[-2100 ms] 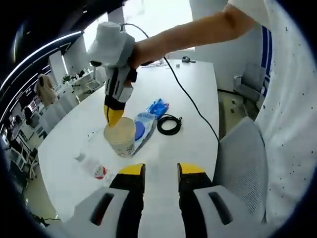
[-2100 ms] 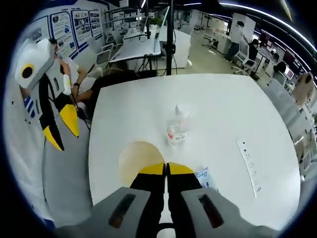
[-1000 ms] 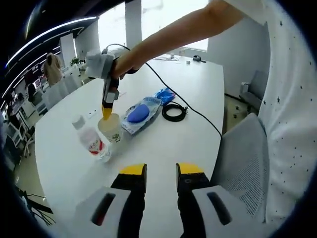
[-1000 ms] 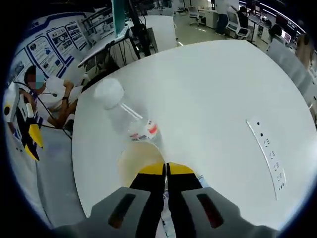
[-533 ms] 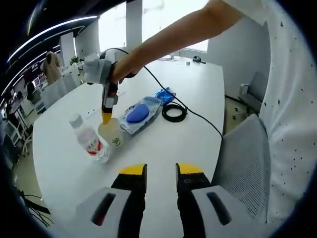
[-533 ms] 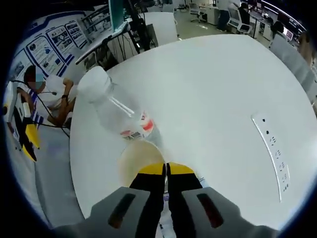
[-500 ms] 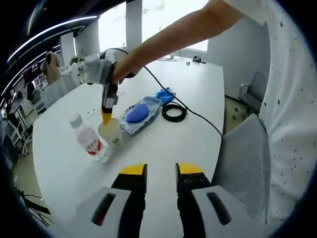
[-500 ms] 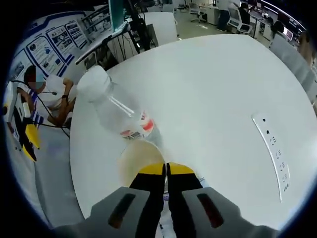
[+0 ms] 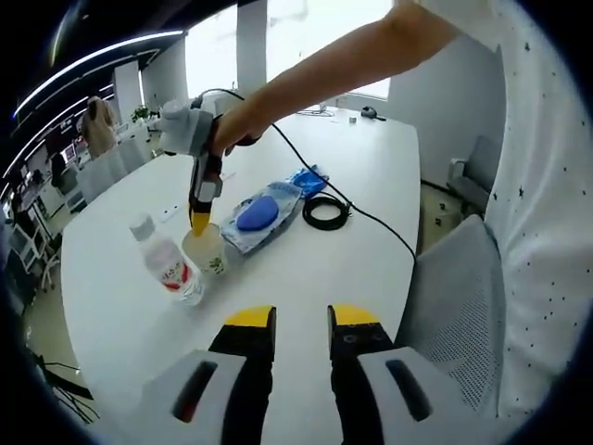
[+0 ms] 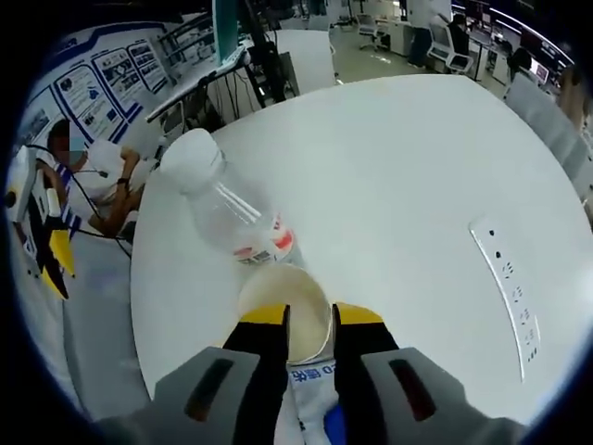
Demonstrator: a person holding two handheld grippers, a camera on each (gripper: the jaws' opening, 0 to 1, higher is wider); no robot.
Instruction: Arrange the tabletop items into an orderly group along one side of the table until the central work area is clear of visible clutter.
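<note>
The paper cup (image 10: 289, 311) stands on the white table (image 10: 408, 185) directly at twelve o'clock from the right gripper (image 10: 310, 320) in the right gripper view, its rim sitting in the gap between the two yellow-tipped jaws, which are spread apart on either side of the rim and do not appear to pinch it. The plastic bottle (image 10: 227, 211) stands touching or just beside the cup at about eleven o'clock, its long axis upright, though the fisheye leans it toward ten o'clock. In the left gripper view the same group sits at about ten o'clock from the left gripper (image 9: 289, 320), well apart from it: bottle (image 9: 170, 262), cup (image 9: 206, 250), then the blue-and-white packet (image 9: 258, 209), a smaller blue packet (image 9: 306, 178) and a coiled black cable (image 9: 324, 209) running away toward one o'clock. The left gripper's jaws are spread with nothing between them. The right gripper (image 9: 198, 197) is by far the nearer to the cup and bottle, so any further nudging of that pair likely falls to it, coming straight back along its own axis first.
</note>
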